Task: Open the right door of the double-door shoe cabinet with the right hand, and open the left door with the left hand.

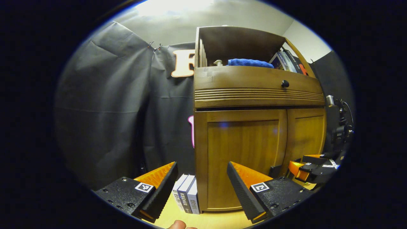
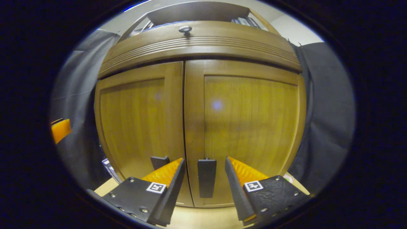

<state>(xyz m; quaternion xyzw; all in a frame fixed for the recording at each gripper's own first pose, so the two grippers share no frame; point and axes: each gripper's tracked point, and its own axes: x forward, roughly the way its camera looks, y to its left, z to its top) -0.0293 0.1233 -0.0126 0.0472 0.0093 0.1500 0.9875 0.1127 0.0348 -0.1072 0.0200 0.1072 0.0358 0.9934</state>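
Note:
The wooden shoe cabinet (image 1: 257, 95) stands on a pale table with both doors closed. In the right gripper view, the left door (image 2: 140, 121) and right door (image 2: 251, 121) meet at a centre seam. The right door's black handle (image 2: 206, 178) stands between the fingers of my open right gripper (image 2: 204, 159), which do not touch it. The left door's handle (image 2: 160, 161) peeks out behind the left finger. In the left gripper view, my left gripper (image 1: 202, 163) is open and empty, set back from the cabinet's left front corner. The right gripper (image 1: 313, 167) shows low by the right door (image 1: 306, 133).
A drawer with a black knob (image 1: 285, 83) sits above the doors. On the open shelf on top lie a blue towel (image 1: 249, 62) and books (image 1: 287, 60). More books (image 1: 187, 197) stand against the cabinet's left side. A camera stand (image 1: 341, 127) is at the far right.

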